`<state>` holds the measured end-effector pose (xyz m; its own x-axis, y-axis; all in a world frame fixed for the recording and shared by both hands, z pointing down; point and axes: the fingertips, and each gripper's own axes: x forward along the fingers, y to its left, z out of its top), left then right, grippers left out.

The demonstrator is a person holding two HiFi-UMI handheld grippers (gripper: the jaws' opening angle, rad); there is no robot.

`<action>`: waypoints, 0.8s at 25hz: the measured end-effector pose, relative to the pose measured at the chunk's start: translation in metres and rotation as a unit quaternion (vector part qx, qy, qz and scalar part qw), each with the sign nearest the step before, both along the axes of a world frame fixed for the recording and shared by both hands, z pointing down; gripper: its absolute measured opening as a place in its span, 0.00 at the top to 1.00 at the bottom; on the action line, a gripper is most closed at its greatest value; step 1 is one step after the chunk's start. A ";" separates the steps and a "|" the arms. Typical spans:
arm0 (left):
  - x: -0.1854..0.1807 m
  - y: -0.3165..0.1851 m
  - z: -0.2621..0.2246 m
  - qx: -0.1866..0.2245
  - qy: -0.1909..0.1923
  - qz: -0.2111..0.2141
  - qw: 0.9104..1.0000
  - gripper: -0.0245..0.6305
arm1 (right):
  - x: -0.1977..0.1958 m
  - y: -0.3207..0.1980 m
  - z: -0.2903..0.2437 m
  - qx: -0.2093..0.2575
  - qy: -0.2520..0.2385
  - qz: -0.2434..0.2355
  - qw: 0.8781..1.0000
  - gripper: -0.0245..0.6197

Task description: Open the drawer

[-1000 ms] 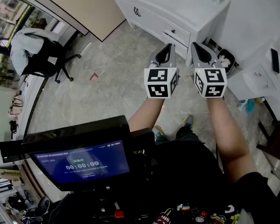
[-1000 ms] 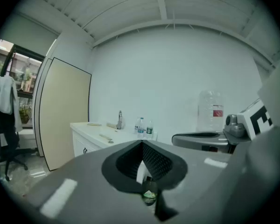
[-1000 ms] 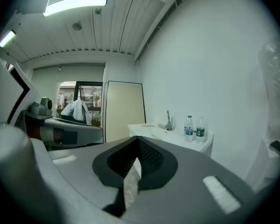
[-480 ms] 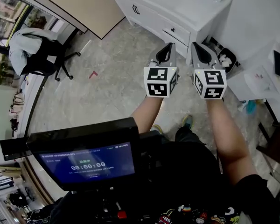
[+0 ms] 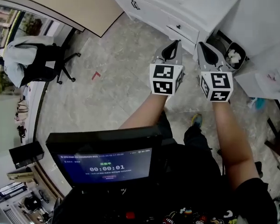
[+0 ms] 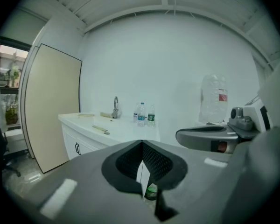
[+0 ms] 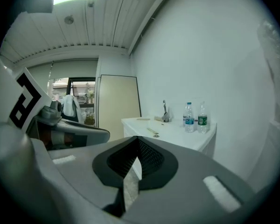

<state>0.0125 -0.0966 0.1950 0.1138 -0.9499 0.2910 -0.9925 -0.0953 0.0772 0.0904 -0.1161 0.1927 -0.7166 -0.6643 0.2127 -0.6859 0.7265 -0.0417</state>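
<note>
A white cabinet (image 5: 196, 6) stands against the far wall, and its small drawer (image 5: 183, 31) with a dark handle is closed. My left gripper (image 5: 177, 43) hangs over the floor just short of the drawer, jaws shut and empty. My right gripper (image 5: 201, 45) is beside it, near the cabinet's right corner, also shut and empty. In the left gripper view the gripper (image 6: 142, 144) points at the cabinet (image 6: 91, 133), and its jaws hide the drawer. In the right gripper view the gripper (image 7: 137, 140) points at the cabinet top (image 7: 175, 133).
Water bottles (image 6: 145, 114) and a faucet (image 6: 115, 107) sit on the cabinet top. A bin (image 5: 232, 55) holding white paper stands right of the cabinet. An office chair (image 5: 42, 62) draped with a jacket is at left. A screen (image 5: 107, 164) is mounted in front of the person.
Both grippers have come closer to the cabinet, side by side, as the person stepped forward. Their jaws stayed shut. The screen's timer went from 00:00:00 to 00:00:01.
</note>
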 end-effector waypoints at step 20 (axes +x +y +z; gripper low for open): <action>-0.095 -0.212 0.310 0.015 -0.007 0.139 0.990 0.88 | -0.074 -0.135 0.270 -0.001 0.001 0.143 0.990 0.92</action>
